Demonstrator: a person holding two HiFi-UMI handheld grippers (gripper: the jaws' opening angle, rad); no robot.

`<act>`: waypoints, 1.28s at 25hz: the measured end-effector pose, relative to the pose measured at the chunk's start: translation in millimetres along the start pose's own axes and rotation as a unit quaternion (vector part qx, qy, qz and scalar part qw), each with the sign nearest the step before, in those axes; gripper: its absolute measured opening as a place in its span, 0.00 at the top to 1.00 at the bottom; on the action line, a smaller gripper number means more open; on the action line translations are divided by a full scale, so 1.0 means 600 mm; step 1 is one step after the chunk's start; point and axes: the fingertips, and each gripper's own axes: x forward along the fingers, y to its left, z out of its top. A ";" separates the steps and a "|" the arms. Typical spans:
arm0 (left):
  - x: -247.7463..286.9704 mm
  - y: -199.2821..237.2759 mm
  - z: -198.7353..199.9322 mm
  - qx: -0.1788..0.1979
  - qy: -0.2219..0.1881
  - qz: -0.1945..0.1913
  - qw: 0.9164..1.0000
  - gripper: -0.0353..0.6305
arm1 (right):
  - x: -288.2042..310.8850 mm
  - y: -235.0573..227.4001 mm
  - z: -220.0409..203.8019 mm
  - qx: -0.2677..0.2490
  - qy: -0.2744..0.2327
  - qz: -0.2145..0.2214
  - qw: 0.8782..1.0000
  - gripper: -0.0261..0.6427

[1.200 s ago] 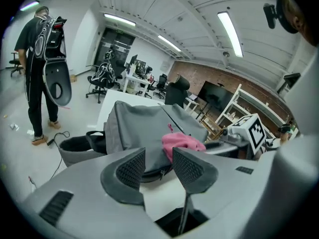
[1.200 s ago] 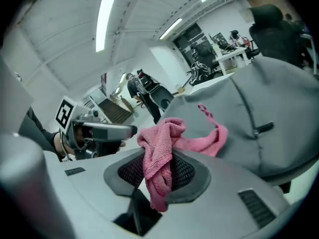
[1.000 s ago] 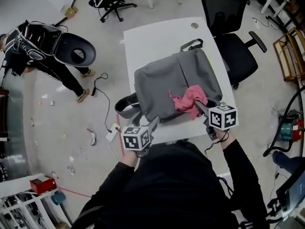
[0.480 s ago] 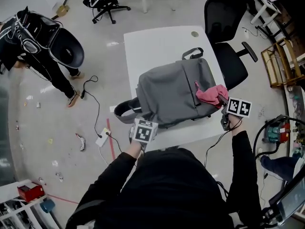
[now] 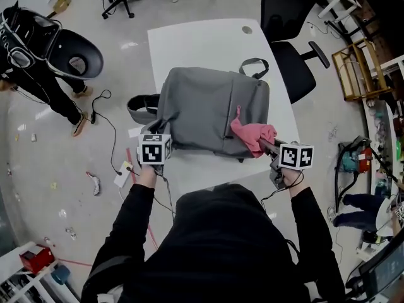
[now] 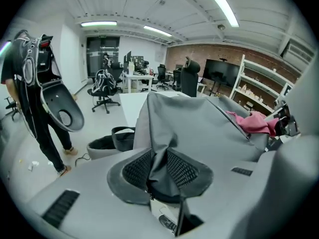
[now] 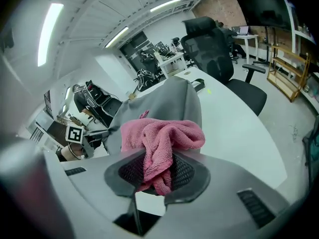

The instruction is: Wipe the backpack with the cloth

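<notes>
A grey backpack (image 5: 202,106) lies flat on the white table (image 5: 196,43). My left gripper (image 5: 162,134) is at the bag's near left corner. In the left gripper view its jaws have just been closing and now pinch a fold of the grey backpack (image 6: 199,128) fabric, so the left gripper (image 6: 158,171) is shut on it. My right gripper (image 5: 262,145) is shut on a pink cloth (image 5: 251,134), which rests on the bag's near right part. In the right gripper view the pink cloth (image 7: 162,133) bunches between the pads of the right gripper (image 7: 157,172), with the backpack (image 7: 167,98) behind.
A black office chair (image 5: 287,27) stands at the table's far right. A person (image 5: 31,62) stands on the floor to the left, by a black seat shell (image 5: 76,55). The bag's black strap (image 5: 142,106) hangs over the table's left edge. A wooden rack (image 5: 356,68) stands at the right.
My left gripper moved left from the table's near edge to the bag's corner and closed on the fabric. My right gripper swung right with the cloth, then came back onto the bag.
</notes>
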 end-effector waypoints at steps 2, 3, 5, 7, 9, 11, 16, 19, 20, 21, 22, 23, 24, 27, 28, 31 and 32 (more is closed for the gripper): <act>-0.017 0.006 0.010 -0.003 -0.016 0.035 0.999 0.78 | -0.008 -0.012 0.009 -0.018 -0.002 0.007 1.000 0.81; -0.030 0.004 0.012 -0.012 -0.027 0.056 0.998 0.75 | -0.015 -0.029 0.020 -0.029 -0.006 0.004 1.000 0.81; -0.063 -0.007 0.012 -0.047 -0.056 0.092 0.993 0.75 | -0.032 -0.078 0.054 -0.047 -0.021 -0.012 0.999 0.81; -0.100 -0.028 0.014 -0.093 -0.087 0.117 0.985 0.75 | -0.043 -0.134 0.104 -0.058 -0.043 -0.028 0.997 0.81; -0.123 -0.066 0.021 -0.120 -0.116 0.127 0.978 0.75 | -0.053 -0.187 0.160 -0.072 -0.070 -0.043 0.994 0.81; -0.129 -0.123 0.033 -0.128 -0.137 0.125 0.974 0.75 | -0.064 -0.232 0.220 -0.091 -0.101 -0.048 0.990 0.81; -0.111 -0.326 0.033 -0.168 -0.162 0.114 0.966 0.75 | -0.049 -0.256 0.332 -0.217 -0.123 0.017 0.968 0.80; -0.082 -0.443 0.018 -0.196 -0.151 0.109 0.963 0.75 | -0.008 -0.227 0.308 -0.276 -0.074 0.098 0.953 0.80; -0.078 -0.471 0.016 -0.199 -0.146 0.107 0.963 0.75 | 0.004 -0.212 0.286 -0.285 -0.054 0.127 0.949 0.80; -0.077 -0.491 0.017 -0.197 -0.143 0.107 0.964 0.75 | 0.011 -0.193 0.261 -0.294 -0.035 0.156 0.942 0.80; -0.078 -0.502 0.019 -0.192 -0.140 0.111 0.965 0.75 | 0.014 -0.172 0.233 -0.303 -0.017 0.186 0.934 0.80; -0.080 -0.506 0.019 -0.188 -0.138 0.118 0.965 0.75 | 0.011 -0.151 0.203 -0.310 0.000 0.215 0.926 0.80; -0.083 -0.505 0.017 -0.190 -0.136 0.128 0.964 0.75 | 0.004 -0.132 0.169 -0.312 0.016 0.243 0.918 0.80; -0.091 -0.496 0.006 -0.212 -0.134 0.148 0.957 0.75 | -0.038 -0.078 0.049 -0.303 0.069 0.324 0.894 0.80; -0.089 -0.493 0.006 -0.216 -0.133 0.153 0.955 0.75 | -0.057 -0.058 0.010 -0.306 0.088 0.353 0.880 0.80; -0.071 -0.498 0.024 -0.213 -0.136 0.146 0.956 0.75 | -0.099 -0.011 -0.077 -0.350 0.131 0.424 0.825 0.80; -0.063 -0.503 0.032 -0.206 -0.138 0.138 0.959 0.75 | -0.102 -0.005 -0.093 -0.367 0.139 0.434 0.811 0.80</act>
